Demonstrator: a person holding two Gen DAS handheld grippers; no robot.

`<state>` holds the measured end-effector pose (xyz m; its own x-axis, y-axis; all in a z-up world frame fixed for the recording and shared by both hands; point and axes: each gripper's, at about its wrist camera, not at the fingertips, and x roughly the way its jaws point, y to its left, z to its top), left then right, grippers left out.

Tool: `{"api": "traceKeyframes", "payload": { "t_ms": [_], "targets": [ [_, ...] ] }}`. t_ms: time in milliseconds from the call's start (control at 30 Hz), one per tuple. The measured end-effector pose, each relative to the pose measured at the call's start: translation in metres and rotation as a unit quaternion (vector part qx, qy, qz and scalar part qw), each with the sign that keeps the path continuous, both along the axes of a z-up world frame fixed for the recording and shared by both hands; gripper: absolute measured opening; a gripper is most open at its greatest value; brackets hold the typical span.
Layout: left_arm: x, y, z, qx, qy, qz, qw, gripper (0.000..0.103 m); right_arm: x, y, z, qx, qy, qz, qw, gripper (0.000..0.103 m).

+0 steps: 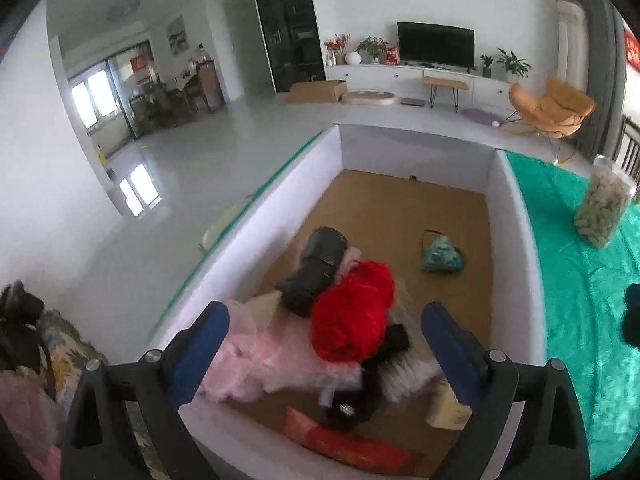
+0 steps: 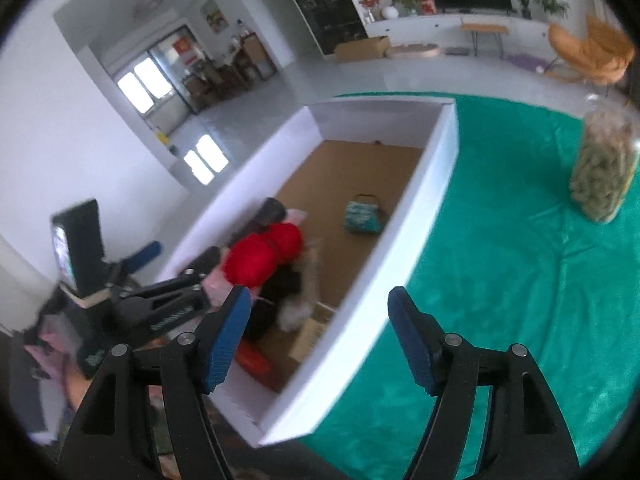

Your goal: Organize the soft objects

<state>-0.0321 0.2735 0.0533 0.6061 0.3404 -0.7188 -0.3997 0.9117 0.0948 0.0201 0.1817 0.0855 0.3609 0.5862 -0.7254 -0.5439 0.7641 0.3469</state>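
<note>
A large white box [image 1: 280,216] with a brown floor stands on a green cloth [image 1: 580,320]. Inside lie a rolled red cloth [image 1: 352,312], a black rolled item [image 1: 316,268], pink fabric [image 1: 256,352], a black piece [image 1: 360,392] and a small teal pouch [image 1: 442,254]. My left gripper [image 1: 324,340] is open and empty above the red roll. My right gripper [image 2: 320,336] is open and empty over the box's near right wall [image 2: 400,240]. The red roll [image 2: 264,256] and teal pouch [image 2: 363,218] show in the right wrist view, and so does the left gripper [image 2: 176,268].
A clear jar of pale pods [image 1: 604,208] stands on the green cloth to the right. A red flat packet [image 1: 352,444] and a beige card [image 1: 444,404] lie in the box's near end. More clothes [image 1: 24,340] are piled at left outside the box.
</note>
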Motion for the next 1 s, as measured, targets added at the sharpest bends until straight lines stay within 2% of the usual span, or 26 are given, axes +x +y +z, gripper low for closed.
{"api": "traceKeyframes", "payload": {
  "t_ms": [133,300,400,500,800,900,1000],
  "targets": [
    [-0.004,-0.008,-0.002,-0.021,0.021,0.019,0.9994,0.097,0.002,0.011,0.006,-0.041,-0.024,0.003,0.999,0.074],
    [-0.014,-0.012,0.001,0.006,0.022,0.044,0.9988,0.097,0.002,0.023,0.005,-0.084,-0.041,0.013,0.996,0.074],
    [-0.015,-0.012,0.002,0.004,0.027,0.035,0.999,0.097,-0.002,0.028,0.005,-0.104,-0.056,0.017,0.993,0.074],
    [-0.016,-0.012,0.004,0.018,0.021,0.04,0.9988,0.097,-0.001,0.031,0.004,-0.111,-0.059,0.02,0.992,0.074],
    [-0.021,-0.004,0.006,0.013,0.016,0.045,0.9988,0.097,0.0,0.038,0.0,-0.121,-0.058,0.02,0.991,0.074],
    [-0.022,-0.002,0.007,-0.003,0.012,0.039,0.9991,0.097,0.0,0.041,-0.003,-0.126,-0.056,0.022,0.99,0.074],
    [-0.026,0.0,0.008,-0.027,0.003,0.032,0.9991,0.103,-0.003,0.046,-0.003,-0.128,-0.057,0.026,0.99,0.074]
  ]
}}
